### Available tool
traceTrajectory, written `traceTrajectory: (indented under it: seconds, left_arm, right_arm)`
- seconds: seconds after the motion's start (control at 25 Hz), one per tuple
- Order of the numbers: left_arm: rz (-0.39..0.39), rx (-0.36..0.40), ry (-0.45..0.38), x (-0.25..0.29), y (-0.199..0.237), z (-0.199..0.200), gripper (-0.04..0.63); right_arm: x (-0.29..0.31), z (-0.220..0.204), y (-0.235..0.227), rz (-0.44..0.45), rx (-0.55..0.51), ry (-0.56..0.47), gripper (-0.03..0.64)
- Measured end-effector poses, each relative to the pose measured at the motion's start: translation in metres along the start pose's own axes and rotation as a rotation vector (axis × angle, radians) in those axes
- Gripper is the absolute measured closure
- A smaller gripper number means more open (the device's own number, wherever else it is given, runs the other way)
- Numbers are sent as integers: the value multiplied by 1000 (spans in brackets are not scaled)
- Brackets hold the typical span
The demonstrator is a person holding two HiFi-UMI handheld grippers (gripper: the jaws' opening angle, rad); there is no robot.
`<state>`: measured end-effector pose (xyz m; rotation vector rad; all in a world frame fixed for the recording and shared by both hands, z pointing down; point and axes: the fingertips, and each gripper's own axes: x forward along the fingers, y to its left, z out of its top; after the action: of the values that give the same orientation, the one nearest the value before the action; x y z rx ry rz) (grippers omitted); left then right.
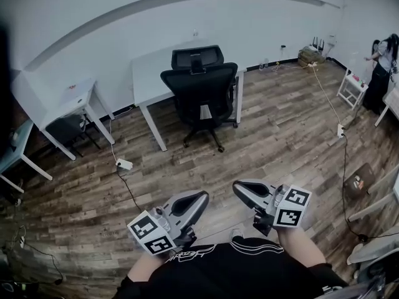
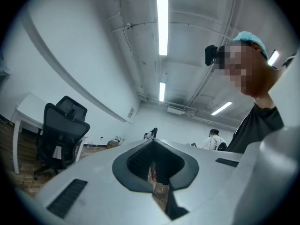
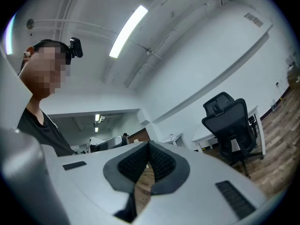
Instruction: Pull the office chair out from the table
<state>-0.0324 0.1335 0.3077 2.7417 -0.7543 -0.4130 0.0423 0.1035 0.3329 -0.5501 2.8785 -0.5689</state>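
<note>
My left gripper (image 1: 198,199) and right gripper (image 1: 242,190) near my body, jaws pressed together, nothing between. Office chair (image 1: 201,92) far ahead, tucked against white table (image 1: 149,73), well apart from both.

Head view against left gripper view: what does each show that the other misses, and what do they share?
Only the head view shows the white power strip with a black cable on the floor, the small white side table and the right gripper. Only the left gripper view shows the long ceiling strip lights. Both show the black mesh office chair standing against the white rectangular table.
</note>
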Motion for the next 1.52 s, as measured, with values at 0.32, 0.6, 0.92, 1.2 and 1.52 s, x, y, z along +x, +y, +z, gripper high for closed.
traceTrajectory:
  seconds: [0.32, 0.6, 0.92, 1.2, 1.52]
  left_arm:
    - [-32, -34, -28, 92, 53, 10, 589]
    - [-113, -31, -59, 155, 68, 19, 589]
    - [11, -11, -26, 168, 118, 13, 589]
    - [136, 28, 22, 170, 198, 13, 589]
    - [145, 81, 86, 203, 293, 33, 589]
  right_arm:
    - [-14, 43, -88, 13, -36, 18, 580]
    - [-35, 95, -145, -30, -110, -7, 580]
    - [-22, 103, -187, -34, -87, -7, 580]
    - [24, 114, -234, -43, -106, 24, 580]
    - [89, 136, -309, -76, -101, 46, 580]
